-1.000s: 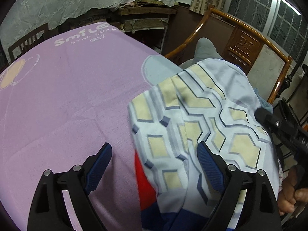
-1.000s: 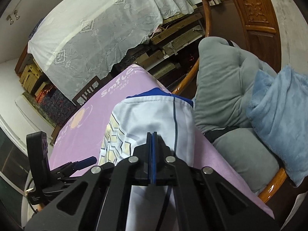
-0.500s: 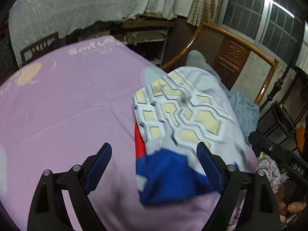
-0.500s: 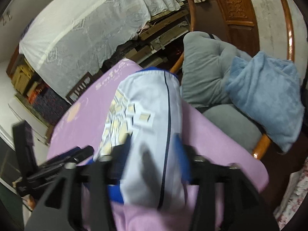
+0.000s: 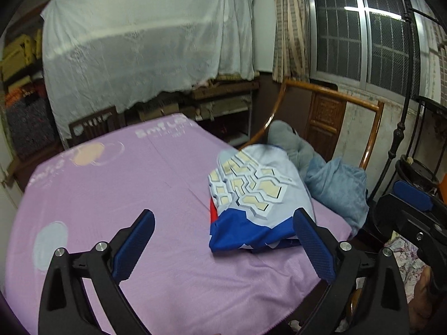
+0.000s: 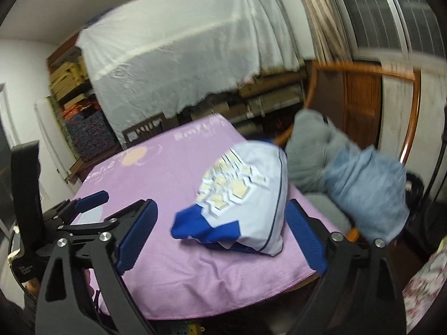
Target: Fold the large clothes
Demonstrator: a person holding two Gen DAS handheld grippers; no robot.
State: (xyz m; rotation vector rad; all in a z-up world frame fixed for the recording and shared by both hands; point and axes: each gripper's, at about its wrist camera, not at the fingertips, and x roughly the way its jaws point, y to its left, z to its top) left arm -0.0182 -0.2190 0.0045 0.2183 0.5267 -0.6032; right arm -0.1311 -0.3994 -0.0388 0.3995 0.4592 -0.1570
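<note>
Both grippers open, raised above folded garment (image 5: pixel 255 195)

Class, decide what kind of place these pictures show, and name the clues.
Probably a lived-in home room: a folded garment on a purple-covered table, a wooden armchair with cushions, and cloth-draped storage shelves.

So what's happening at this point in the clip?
A person with two handheld grippers is folding clothes. The garment, pale with a hexagon print and a blue end, lies folded on the purple tablecloth near its right edge. The left gripper and right gripper are both open, held above the near side of the table, gripping nothing.
</note>
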